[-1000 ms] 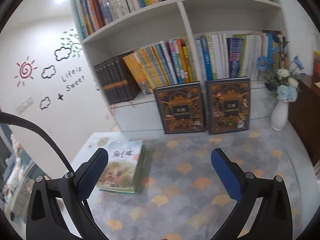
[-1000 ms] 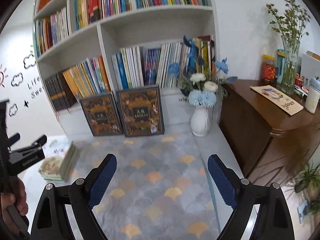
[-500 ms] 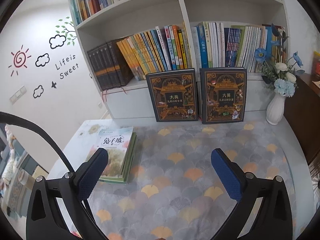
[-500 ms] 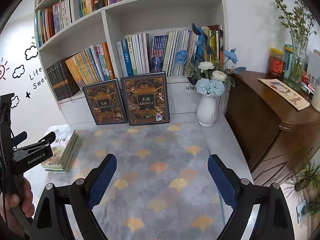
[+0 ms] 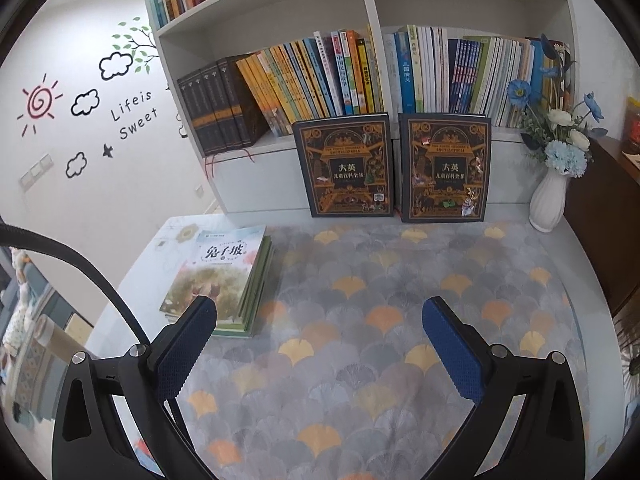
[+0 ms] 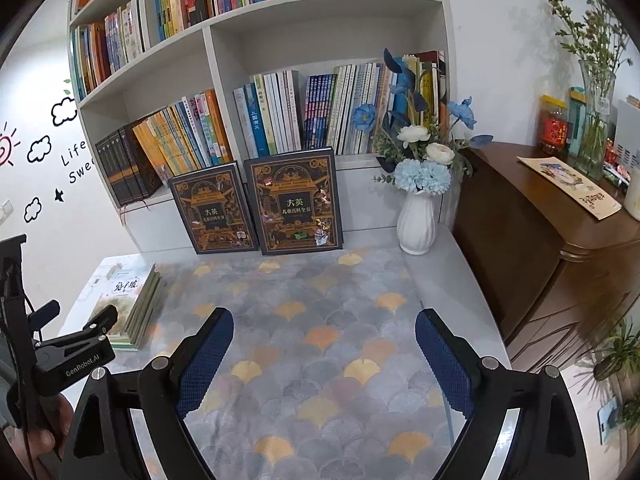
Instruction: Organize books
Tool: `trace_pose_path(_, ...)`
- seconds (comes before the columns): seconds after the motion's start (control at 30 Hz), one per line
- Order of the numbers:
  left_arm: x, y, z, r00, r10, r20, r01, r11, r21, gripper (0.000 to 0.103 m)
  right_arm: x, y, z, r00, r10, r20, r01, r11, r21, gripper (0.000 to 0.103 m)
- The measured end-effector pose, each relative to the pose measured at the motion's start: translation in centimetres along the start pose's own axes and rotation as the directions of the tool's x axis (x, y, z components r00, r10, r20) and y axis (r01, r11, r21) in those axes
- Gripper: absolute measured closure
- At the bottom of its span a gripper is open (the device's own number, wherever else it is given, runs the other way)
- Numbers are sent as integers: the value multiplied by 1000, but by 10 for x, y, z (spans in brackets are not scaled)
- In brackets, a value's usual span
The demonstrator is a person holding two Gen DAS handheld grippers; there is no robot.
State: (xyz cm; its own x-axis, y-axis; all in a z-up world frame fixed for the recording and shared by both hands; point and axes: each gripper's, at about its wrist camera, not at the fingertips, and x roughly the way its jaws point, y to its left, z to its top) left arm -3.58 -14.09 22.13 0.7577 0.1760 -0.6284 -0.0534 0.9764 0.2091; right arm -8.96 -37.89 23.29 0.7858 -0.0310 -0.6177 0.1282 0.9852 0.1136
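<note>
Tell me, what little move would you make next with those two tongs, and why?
Probably ease the left tongs toward the flat stack of green-edged paperback books at the patterned grey mat's left edge. Both tongs, the right tongs too, stand open and empty, and that stack looks like the only loose pile.

We see a white vase (image 6: 416, 222) of blue and white flowers (image 6: 424, 160) standing at the far right of the desk (image 6: 448, 276), which carries a grey cloth (image 6: 320, 344) patterned with orange fans. To its right stands a brown wooden cabinet (image 6: 532, 240), bearing a glass vase of dried stems (image 6: 596, 116) and a red jar (image 6: 554, 128). On the left wall we see sun and cloud stickers (image 5: 84, 100).
</note>
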Motion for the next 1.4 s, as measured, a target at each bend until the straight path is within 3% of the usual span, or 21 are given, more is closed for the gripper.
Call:
trace_pose_path(0.37,-7,4,-5,1000,-5,1,5,1000,-15,0,-11,4,1,1000,3,30,-3,1000,10,12)
trace_pose_path(1.1,-9,9,-10,999,-44,-18,43,998,-42,0,-3,9,-2,1000,18,-12,-18,1000,5,12)
trace_pose_path(1.3,-11,7,-13,999,43,12,-43,999,-17,0,1,14,-5,1000,15,-25,-15,1000,-7,12)
trace_pose_path(1.4,-9,8,-12,999,44,14,-44,999,-7,0,2,16,-8,999,15,-34,-15,1000,-4,12)
